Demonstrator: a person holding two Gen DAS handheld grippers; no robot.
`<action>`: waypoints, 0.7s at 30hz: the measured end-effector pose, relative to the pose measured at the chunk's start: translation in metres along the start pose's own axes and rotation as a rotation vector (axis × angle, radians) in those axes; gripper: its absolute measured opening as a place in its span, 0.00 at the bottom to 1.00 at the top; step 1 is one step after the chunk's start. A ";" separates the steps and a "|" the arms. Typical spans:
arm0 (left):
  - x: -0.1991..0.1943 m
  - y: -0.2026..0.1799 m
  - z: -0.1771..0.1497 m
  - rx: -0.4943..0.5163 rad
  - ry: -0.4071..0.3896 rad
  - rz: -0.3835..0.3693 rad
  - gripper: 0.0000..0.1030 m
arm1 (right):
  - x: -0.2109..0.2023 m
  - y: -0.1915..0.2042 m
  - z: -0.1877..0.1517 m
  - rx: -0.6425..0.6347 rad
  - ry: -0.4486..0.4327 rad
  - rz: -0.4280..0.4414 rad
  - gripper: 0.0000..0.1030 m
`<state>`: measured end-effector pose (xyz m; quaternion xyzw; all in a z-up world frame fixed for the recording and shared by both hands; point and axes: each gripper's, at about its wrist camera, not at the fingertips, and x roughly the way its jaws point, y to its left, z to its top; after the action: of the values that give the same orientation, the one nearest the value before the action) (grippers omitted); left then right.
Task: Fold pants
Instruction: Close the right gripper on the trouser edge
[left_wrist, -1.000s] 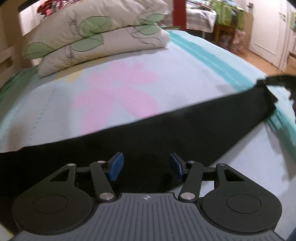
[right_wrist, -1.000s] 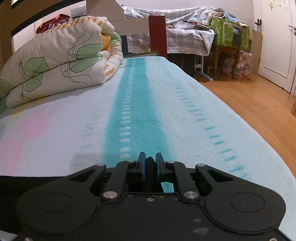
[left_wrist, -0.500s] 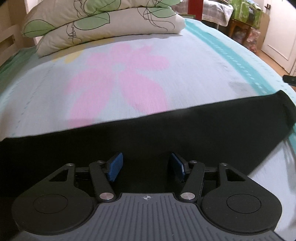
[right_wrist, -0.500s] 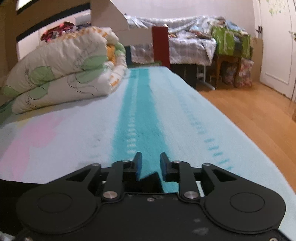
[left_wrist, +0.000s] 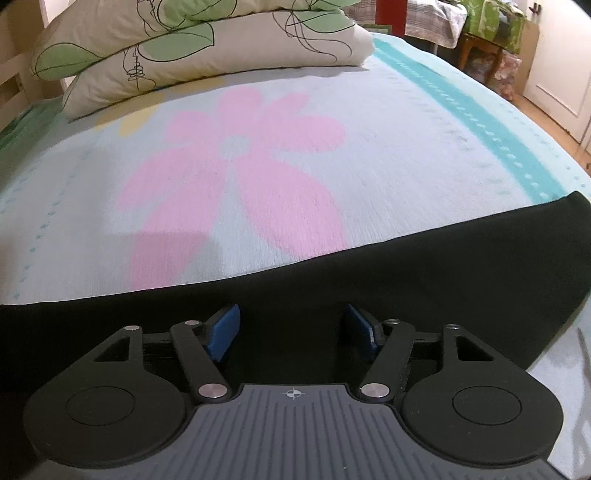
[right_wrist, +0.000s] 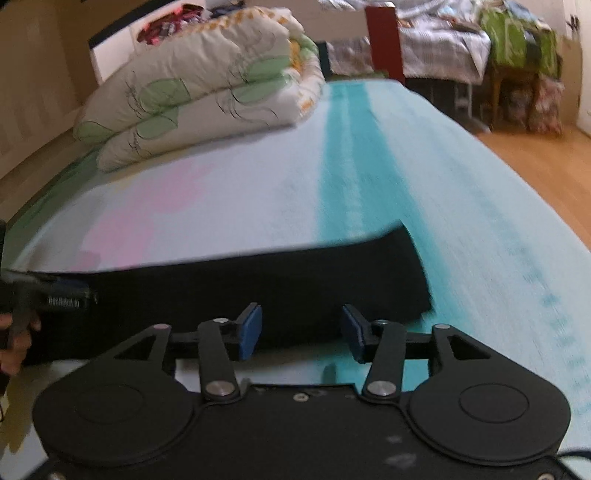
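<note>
Two grippers appear, one per wrist view, each over black pants spread flat on a bed.

Left wrist view, nearest: the left gripper (left_wrist: 291, 334) has its blue pads (left_wrist: 223, 332) wide apart, and the jaws are opening. Nothing is pinched between them; the pants (left_wrist: 369, 295) lie directly beneath and ahead of the fingertips as one broad dark band running from the left edge of the view to a squared end at the right. Whether the pads touch the cloth cannot be told.

Right wrist view, nearest: the right gripper (right_wrist: 301, 332) also has its jaws opening, at a moderate spread, with nothing clamped. The near edge of the pants (right_wrist: 258, 284) passes just ahead of the left pad, while bare bedsheet (right_wrist: 480, 221) shows behind the right pad. The squared end of the garment lies just beyond and to the right of the fingertips. At the far left edge of the view a hand (right_wrist: 14, 343) holds the left gripper (right_wrist: 62, 295) against the pants; a small white label on it is blurred and unreadable.

Farther back: the bedsheet (left_wrist: 406, 147) carries a large pink flower (left_wrist: 243, 177) and a teal stripe (left_wrist: 480, 110). A folded quilt (left_wrist: 184, 55) with green leaf print lies at the head of the bed. No legible writing or brand is visible in either view.
</note>
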<state>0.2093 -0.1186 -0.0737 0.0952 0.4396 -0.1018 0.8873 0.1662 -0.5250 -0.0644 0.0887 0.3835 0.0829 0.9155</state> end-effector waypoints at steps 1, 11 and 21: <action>0.000 0.000 0.001 0.003 0.002 -0.001 0.62 | -0.002 -0.006 -0.002 0.022 0.014 -0.007 0.54; 0.000 0.000 0.003 0.010 0.010 0.002 0.62 | 0.027 -0.084 -0.006 0.486 0.069 0.129 0.59; 0.001 -0.001 0.005 0.006 0.017 0.004 0.63 | 0.048 -0.108 0.006 0.679 0.043 0.220 0.61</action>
<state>0.2138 -0.1205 -0.0715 0.0997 0.4465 -0.1008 0.8835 0.2127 -0.6197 -0.1172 0.4271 0.3966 0.0507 0.8110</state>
